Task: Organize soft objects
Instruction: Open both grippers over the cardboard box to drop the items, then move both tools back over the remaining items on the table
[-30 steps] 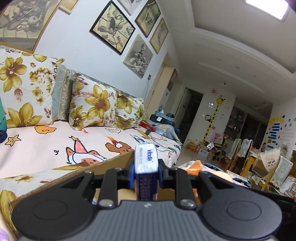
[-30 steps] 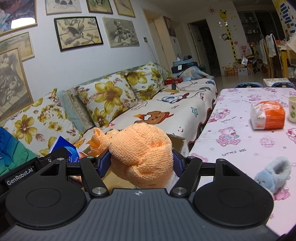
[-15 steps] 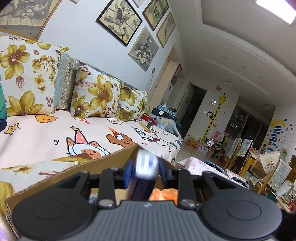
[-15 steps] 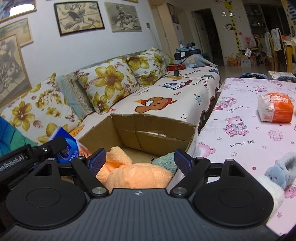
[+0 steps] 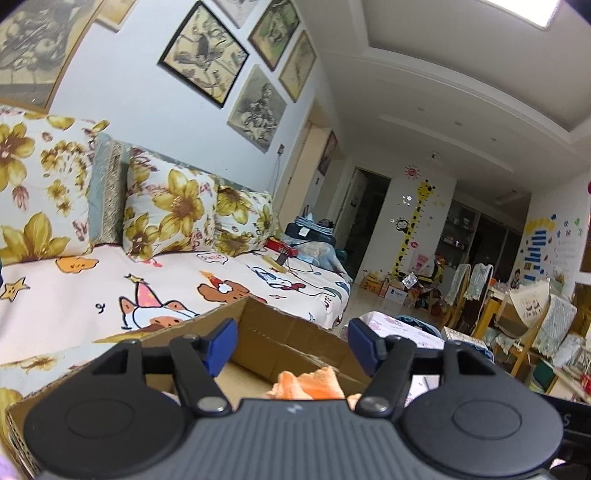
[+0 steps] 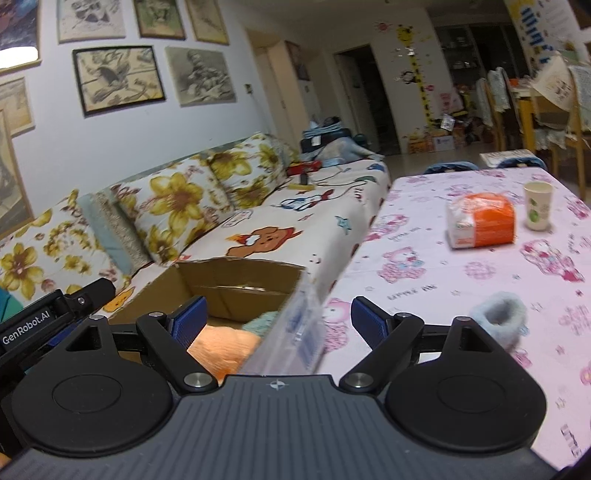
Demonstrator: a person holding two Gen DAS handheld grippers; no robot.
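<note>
I hold my left claw nearly level over the cardboard box, its jaws just spread apart with nothing between them. The orange knit toy lies in the box below. My right claw tilts down at the surface's left edge, jaws wide, a blurred tissue pack between them, untouched.

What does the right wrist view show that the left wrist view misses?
Only the right wrist view: the pink tablecloth with an orange tissue pack, paper cup, pale blue slipper, and a blurred plastic pack between the open right gripper.
Only the left: ceiling light.
Both: cardboard box, orange knitted item, sofa.
</note>
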